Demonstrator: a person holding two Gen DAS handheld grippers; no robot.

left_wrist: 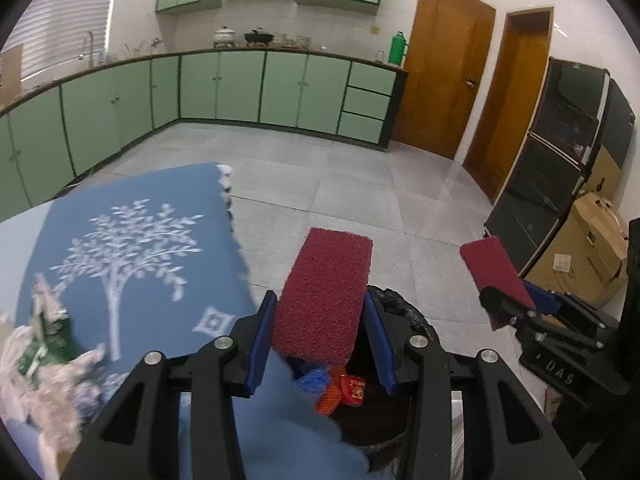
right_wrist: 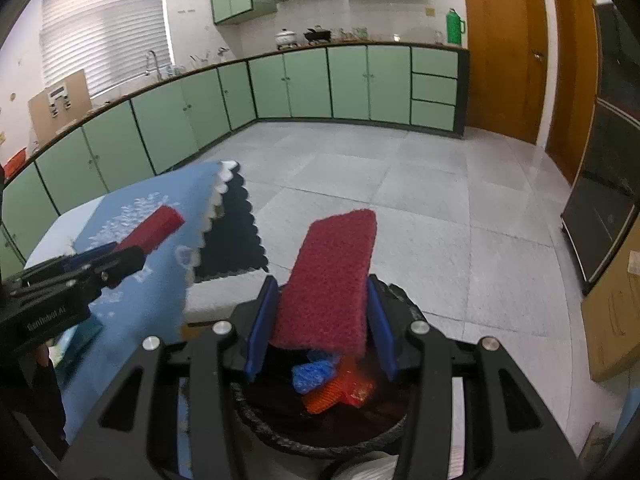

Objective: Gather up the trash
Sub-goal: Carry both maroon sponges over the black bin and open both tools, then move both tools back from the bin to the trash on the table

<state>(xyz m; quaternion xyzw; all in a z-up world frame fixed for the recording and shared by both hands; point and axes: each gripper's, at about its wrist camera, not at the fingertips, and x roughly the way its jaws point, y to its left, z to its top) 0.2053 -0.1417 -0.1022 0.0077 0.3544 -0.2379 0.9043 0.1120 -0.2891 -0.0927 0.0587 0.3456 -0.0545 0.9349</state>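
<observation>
My left gripper (left_wrist: 320,320) is shut on a dark red scouring pad (left_wrist: 326,292), held above the black trash bin (left_wrist: 408,312). My right gripper (right_wrist: 320,320) is shut on a second dark red scouring pad (right_wrist: 332,280), directly above the bin (right_wrist: 400,300). Blue, orange and red scraps lie inside the bin (right_wrist: 328,384); they also show in the left wrist view (left_wrist: 336,390). Each gripper shows in the other's view: the right one (left_wrist: 500,280) at the right, the left one (right_wrist: 152,232) at the left. White crumpled trash (left_wrist: 28,364) and a green packet (left_wrist: 48,340) lie on the table.
A blue tablecloth with a white tree print (left_wrist: 132,256) covers the table at the left, its scalloped edge (right_wrist: 224,184) hanging beside the bin. Grey tiled floor (right_wrist: 400,200) lies ahead. Green cabinets (left_wrist: 240,88), wooden doors (left_wrist: 440,64), black shelving (left_wrist: 560,140) and cardboard boxes (left_wrist: 592,248) line the room.
</observation>
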